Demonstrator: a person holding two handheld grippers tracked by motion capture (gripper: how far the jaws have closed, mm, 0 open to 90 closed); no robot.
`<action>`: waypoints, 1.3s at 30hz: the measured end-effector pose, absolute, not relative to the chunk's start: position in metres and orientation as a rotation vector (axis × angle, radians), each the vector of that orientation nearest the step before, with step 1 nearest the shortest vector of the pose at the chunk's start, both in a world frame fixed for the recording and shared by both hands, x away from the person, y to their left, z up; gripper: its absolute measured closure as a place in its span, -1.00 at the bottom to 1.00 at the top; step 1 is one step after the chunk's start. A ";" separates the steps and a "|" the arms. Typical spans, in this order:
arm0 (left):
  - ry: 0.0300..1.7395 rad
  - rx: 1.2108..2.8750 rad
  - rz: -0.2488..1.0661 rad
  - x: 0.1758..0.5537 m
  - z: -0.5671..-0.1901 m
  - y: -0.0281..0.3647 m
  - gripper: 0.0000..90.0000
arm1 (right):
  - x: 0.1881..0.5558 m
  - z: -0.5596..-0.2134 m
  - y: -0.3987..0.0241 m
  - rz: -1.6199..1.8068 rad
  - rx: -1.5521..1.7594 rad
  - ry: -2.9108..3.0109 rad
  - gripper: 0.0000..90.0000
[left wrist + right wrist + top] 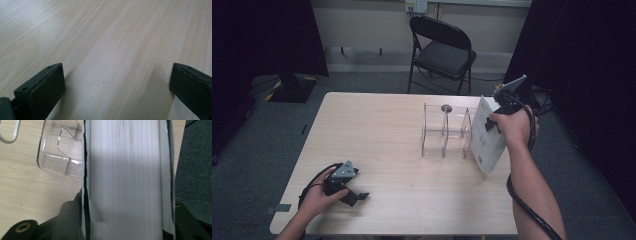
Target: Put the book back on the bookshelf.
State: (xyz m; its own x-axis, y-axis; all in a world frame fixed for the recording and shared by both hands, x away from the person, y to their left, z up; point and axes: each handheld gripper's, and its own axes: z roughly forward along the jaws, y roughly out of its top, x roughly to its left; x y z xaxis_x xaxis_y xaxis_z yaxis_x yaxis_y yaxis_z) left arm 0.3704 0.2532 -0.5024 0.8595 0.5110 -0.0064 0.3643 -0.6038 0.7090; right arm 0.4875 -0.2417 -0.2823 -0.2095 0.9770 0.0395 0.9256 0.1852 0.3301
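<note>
White book point(486, 137) in right tool point(498, 116)

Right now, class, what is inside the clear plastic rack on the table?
The clear rack has empty slots; bare table shows through. The white book, clamped in the right gripper, covers its right end, so that part stays unseen.

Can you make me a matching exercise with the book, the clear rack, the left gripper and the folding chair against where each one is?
Things:
1. white book
2. clear plastic rack
3. left gripper
4. black folding chair

Places or states:
A. on the floor beyond the table's far edge
B. low over the near left of the table, jaws open with nothing between them
C. tilted, clamped in the right gripper
D. standing on the table just left of the book

Pairs: 1-C, 2-D, 3-B, 4-A
</note>
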 end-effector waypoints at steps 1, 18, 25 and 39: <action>0.630 2.281 0.255 0.370 -0.502 0.253 -1.00 | 0.488 -0.282 -0.242 0.423 1.858 2.270 0.17; 0.628 2.282 0.252 0.370 -0.502 0.253 -1.00 | 0.493 -0.285 -0.242 0.421 1.863 2.249 0.17; 0.627 2.282 0.252 0.371 -0.502 0.253 -1.00 | 0.496 -0.287 -0.242 0.427 1.876 2.243 0.17; 0.624 2.282 0.248 0.371 -0.503 0.253 -1.00 | 0.503 -0.294 -0.238 0.405 1.883 2.217 0.17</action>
